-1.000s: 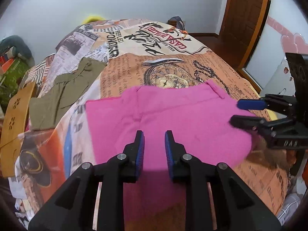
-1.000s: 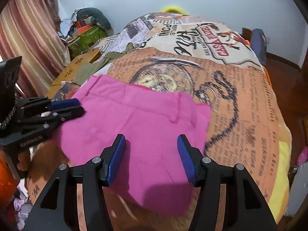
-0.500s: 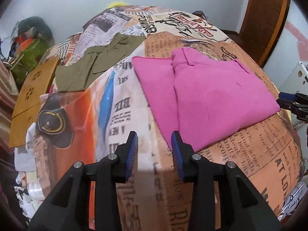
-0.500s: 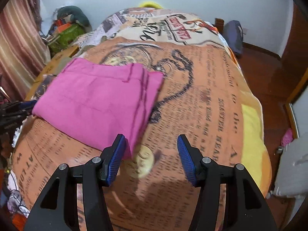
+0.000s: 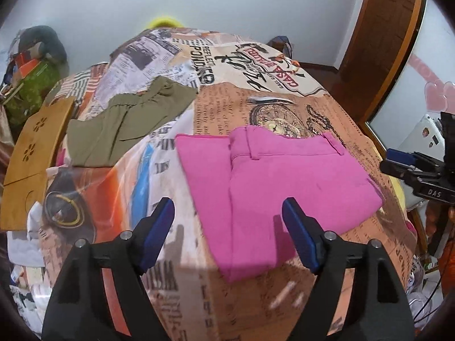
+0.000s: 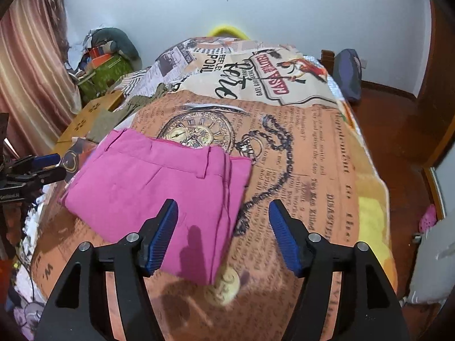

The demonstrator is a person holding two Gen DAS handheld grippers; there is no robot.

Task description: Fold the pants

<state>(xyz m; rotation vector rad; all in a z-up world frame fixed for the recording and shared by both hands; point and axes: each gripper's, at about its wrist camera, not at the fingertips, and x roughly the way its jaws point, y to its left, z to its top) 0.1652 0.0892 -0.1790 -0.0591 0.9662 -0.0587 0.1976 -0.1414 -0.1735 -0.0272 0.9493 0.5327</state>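
Observation:
Pink pants [image 5: 270, 182] lie folded in a flat rectangle on the printed bedspread [image 5: 221, 108]; they also show in the right wrist view [image 6: 159, 182]. My left gripper [image 5: 229, 234] is open and empty, raised over the near left edge of the pants. My right gripper [image 6: 223, 234] is open and empty, raised over the near right edge of the pants. The right gripper [image 5: 412, 167] shows at the right edge of the left wrist view, and the left gripper [image 6: 37, 164] at the left edge of the right wrist view.
Olive-green pants [image 5: 128, 122] lie on the far left of the bed. A wooden board [image 5: 31, 147] leans by the bed's left side. Clutter and a green bag [image 6: 105, 74] stand in the left corner. A dark bag [image 6: 348, 74] sits on the floor at right.
My left gripper has opened wide and moved back toward the pants. My right gripper has stayed open and shifted closer to the pants' right edge. The pants lie released on the bed.

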